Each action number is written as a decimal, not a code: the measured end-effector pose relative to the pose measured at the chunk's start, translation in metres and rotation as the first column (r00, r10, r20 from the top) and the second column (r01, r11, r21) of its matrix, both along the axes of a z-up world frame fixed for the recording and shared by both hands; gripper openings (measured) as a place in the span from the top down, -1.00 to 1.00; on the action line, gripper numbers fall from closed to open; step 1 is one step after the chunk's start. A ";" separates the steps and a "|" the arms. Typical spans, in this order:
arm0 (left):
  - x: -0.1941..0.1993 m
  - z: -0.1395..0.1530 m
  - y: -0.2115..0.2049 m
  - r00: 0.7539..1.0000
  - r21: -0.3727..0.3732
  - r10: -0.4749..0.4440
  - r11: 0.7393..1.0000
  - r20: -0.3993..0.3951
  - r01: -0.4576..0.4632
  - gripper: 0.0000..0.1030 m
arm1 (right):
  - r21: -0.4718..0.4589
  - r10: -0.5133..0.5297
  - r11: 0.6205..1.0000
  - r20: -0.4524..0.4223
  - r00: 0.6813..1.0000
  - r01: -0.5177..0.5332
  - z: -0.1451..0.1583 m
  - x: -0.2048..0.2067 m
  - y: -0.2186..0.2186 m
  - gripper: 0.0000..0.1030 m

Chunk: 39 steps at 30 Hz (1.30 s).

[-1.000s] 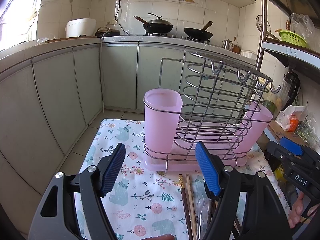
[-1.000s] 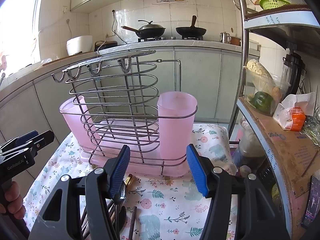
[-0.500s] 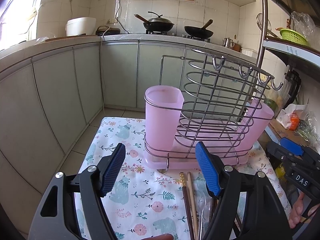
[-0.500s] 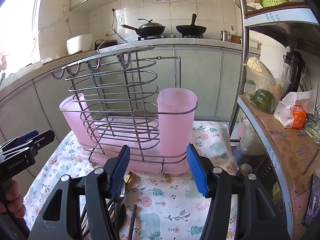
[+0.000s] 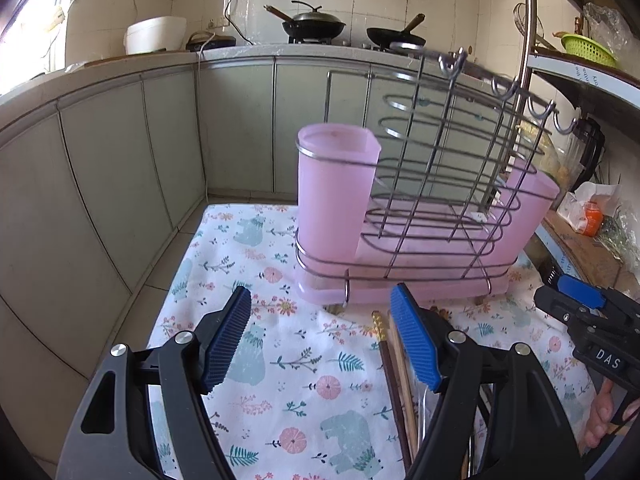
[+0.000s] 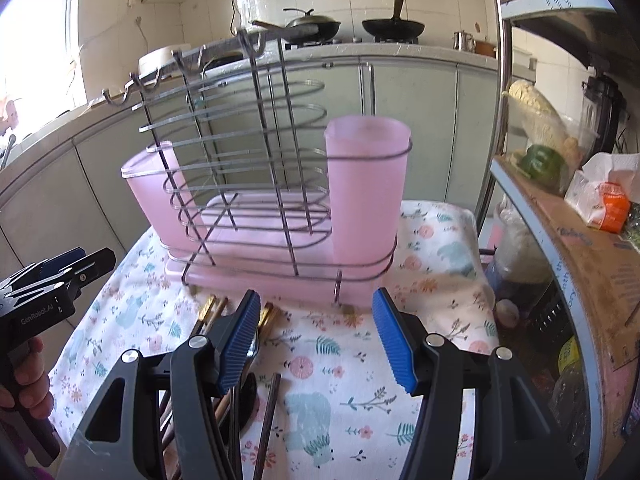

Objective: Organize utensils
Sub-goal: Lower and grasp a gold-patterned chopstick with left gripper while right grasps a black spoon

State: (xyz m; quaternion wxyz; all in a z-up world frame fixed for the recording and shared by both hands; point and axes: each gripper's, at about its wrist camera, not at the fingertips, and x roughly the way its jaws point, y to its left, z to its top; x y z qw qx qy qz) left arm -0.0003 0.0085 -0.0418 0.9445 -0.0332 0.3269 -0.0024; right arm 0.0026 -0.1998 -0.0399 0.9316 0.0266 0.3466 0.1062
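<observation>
Left wrist view: your left tool (image 5: 320, 344) hangs over the floral cloth (image 5: 288, 364) on the tabletop, blue pads spread wide, nothing between them. Just beyond its tips stands the wire rack (image 5: 432, 184) on a pink drip tray (image 5: 400, 292), with a pink cup (image 5: 336, 188) at the near-left end and a second pink cup (image 5: 524, 212) at the far-right end; neither cup shows any contents from here. Chopsticks (image 5: 394, 364) lie on the cloth partly hidden under your left tool's right finger, their tips close to the tray's front edge. Your right tool (image 5: 592, 320) enters at the right edge, your hand (image 5: 604, 416) below it. Right wrist view: your right tool (image 6: 316, 340) is likewise held wide apart and grips nothing. The rack (image 6: 248, 152) sits directly ahead, with one cup (image 6: 366, 188) on the near right and the other cup (image 6: 160, 196) on the left. The utensils (image 6: 224, 320), chopsticks and what looks like a spoon handle, lie in a loose bundle under and beside its left finger; exact count cannot be told. Your left tool (image 6: 52, 284) shows at the left edge. Obstructions: a steel shelf post (image 6: 506, 92) and crowded shelf (image 6: 560, 216) stand close on the right of the tabletop; grey cabinets (image 5: 120, 152) wrap behind and to the left, with two woks (image 5: 316, 24) on the stove.
</observation>
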 end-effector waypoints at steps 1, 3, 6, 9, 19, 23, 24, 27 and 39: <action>0.000 -0.003 0.002 1.000 -0.006 -0.002 1.000 -0.012 0.002 -0.41 | 0.006 0.004 1.000 -0.011 1.000 -0.004 -0.003 0.000 0.000 -0.12; 0.000 -0.010 0.004 0.999 -0.016 -0.015 1.000 -0.042 0.014 -0.41 | 0.020 0.016 1.000 -0.040 0.999 -0.015 -0.009 0.001 -0.001 -0.12; 0.001 -0.020 0.005 0.994 -0.033 -0.056 0.998 -0.097 0.053 -0.41 | 0.033 0.037 0.999 -0.074 0.997 -0.035 -0.018 0.002 0.000 -0.12; 0.002 -0.031 0.003 0.983 -0.047 -0.102 0.994 -0.151 0.096 -0.22 | 0.045 0.070 0.997 -0.105 0.992 -0.066 -0.025 0.003 0.003 -0.08; 0.026 -0.060 -0.017 0.940 -0.162 -0.186 0.976 -0.286 0.143 0.48 | 0.121 0.175 0.980 -0.176 0.969 -0.156 -0.042 0.011 0.012 0.15; 0.046 -0.070 -0.027 0.925 -0.175 -0.192 0.975 -0.329 0.141 0.74 | 0.148 0.183 0.977 -0.192 0.964 -0.156 -0.048 0.015 0.010 0.20; 0.050 -0.072 -0.029 0.921 -0.170 -0.190 0.976 -0.339 0.139 0.76 | 0.153 0.183 0.976 -0.195 0.964 -0.155 -0.048 0.015 0.009 0.21; 0.057 -0.074 -0.035 0.909 -0.171 -0.197 0.975 -0.368 0.142 0.78 | 0.158 0.187 0.975 -0.203 0.961 -0.156 -0.050 0.018 0.008 0.22; 0.063 -0.079 -0.035 0.888 -0.171 -0.197 0.976 -0.416 0.136 0.83 | 0.141 0.263 0.962 -0.231 0.937 -0.235 -0.057 0.035 0.030 0.24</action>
